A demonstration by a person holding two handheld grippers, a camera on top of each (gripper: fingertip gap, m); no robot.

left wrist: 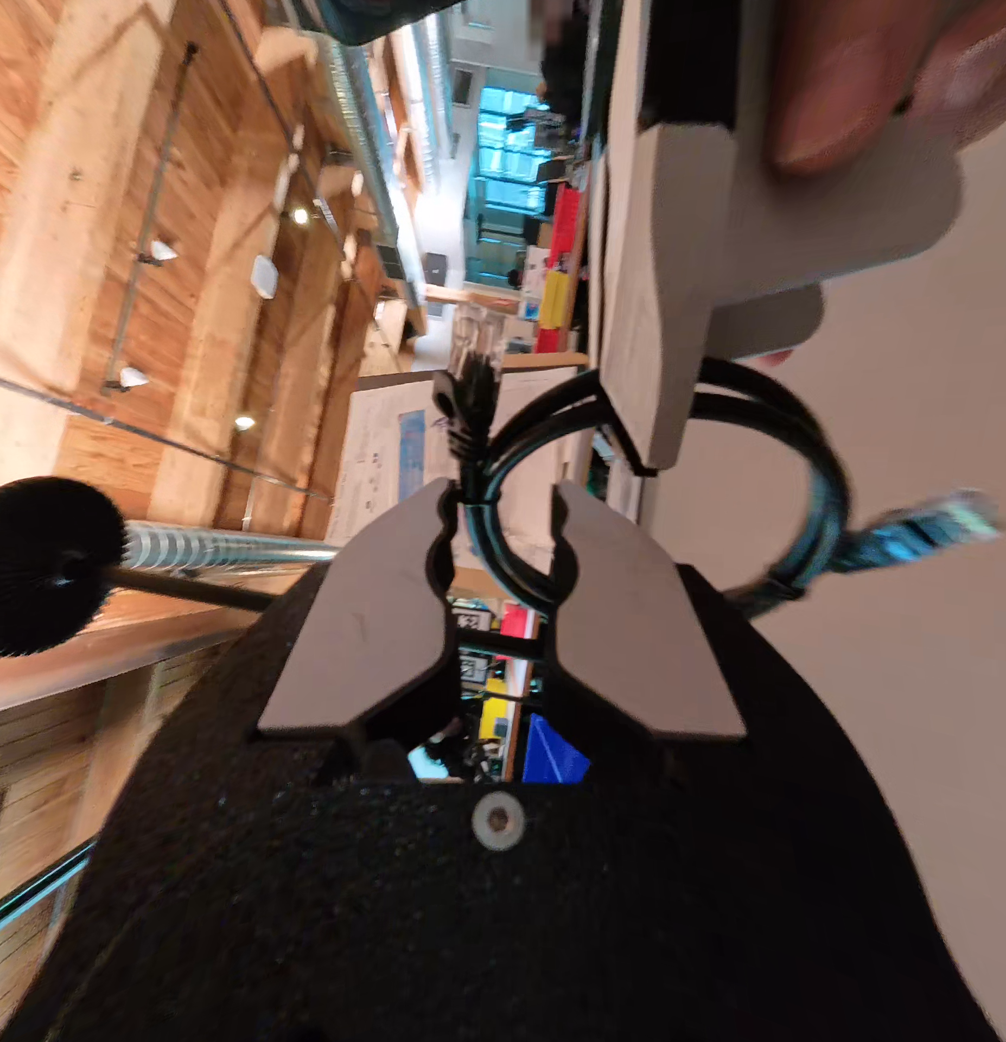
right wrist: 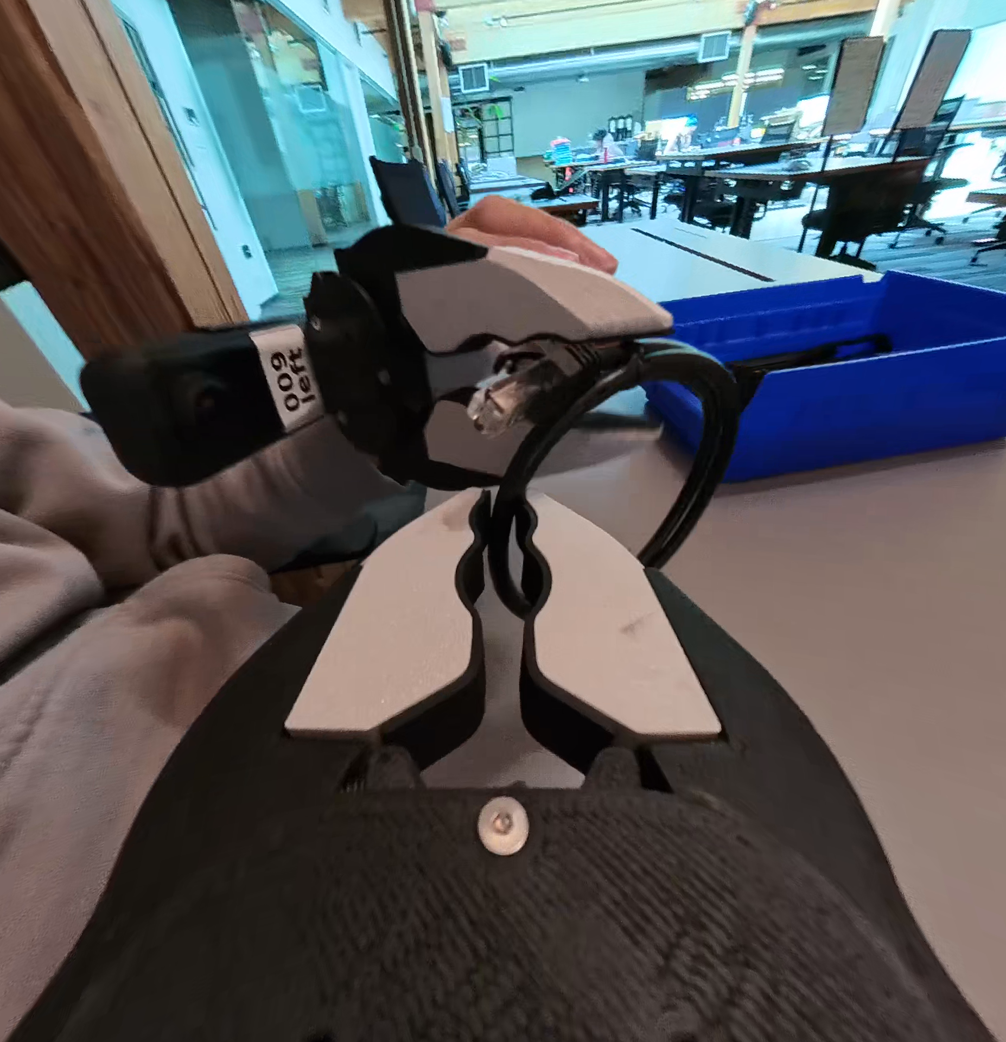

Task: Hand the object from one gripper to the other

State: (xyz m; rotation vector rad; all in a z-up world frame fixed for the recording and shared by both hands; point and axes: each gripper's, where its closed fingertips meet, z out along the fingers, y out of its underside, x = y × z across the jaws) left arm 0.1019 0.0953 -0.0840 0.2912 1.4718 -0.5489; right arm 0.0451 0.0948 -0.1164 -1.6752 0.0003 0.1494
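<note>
A coiled black network cable (right wrist: 709,451) with clear plugs hangs in the air between both grippers. My right gripper (right wrist: 503,510) is shut on one side of the coil, which is pinched between its grey fingertips. My left gripper (left wrist: 503,493) is open. Its jaws stand apart around the tied part of the coil (left wrist: 481,496), just below one plug (left wrist: 472,338). In the right wrist view the left gripper (right wrist: 574,389) comes in from the left over that plug (right wrist: 506,394). In the left wrist view the right gripper (left wrist: 641,457) reaches down from the top right across the loop.
A blue plastic bin (right wrist: 828,406) stands on the grey table (right wrist: 828,648) behind the cable. A person's grey sleeve (right wrist: 66,592) fills the left side, and a hand (left wrist: 856,84) is on the right gripper. Desks and chairs stand far behind. Some 6 cm of space lies between my two pairs of fingers.
</note>
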